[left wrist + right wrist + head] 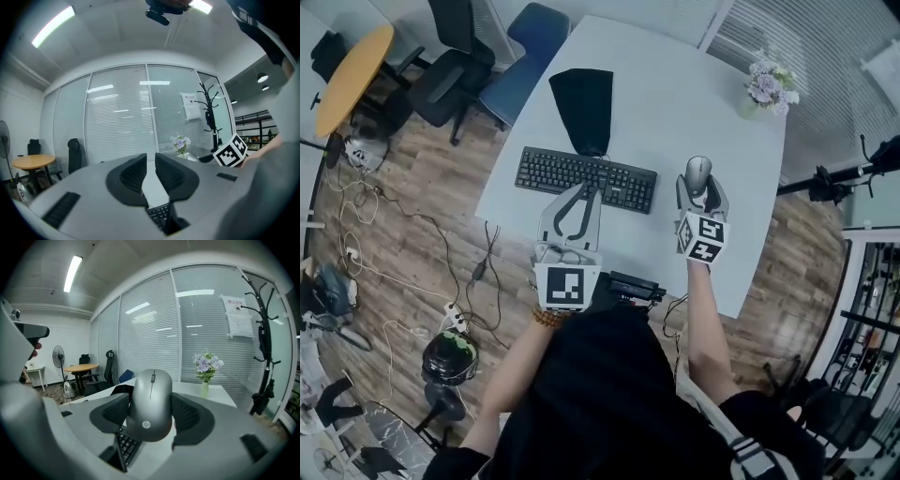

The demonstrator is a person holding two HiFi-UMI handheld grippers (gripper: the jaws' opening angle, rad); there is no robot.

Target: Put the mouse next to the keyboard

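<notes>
A grey mouse (698,171) (151,408) sits between the jaws of my right gripper (701,189) (150,397), which is shut on it, just right of the black keyboard (581,178) (124,444). The mouse points away from me toward the far side of the white table (675,103). My left gripper (587,187) (150,161) hovers over the keyboard's (158,215) near edge, its jaws drawn together with nothing between them. Whether the mouse touches the table is hidden.
A black mat (584,108) lies behind the keyboard. A vase of flowers (766,89) (206,367) stands at the table's far right corner. Office chairs (520,52) and a round wooden table (352,70) stand beyond on the left; cables trail over the floor (412,234).
</notes>
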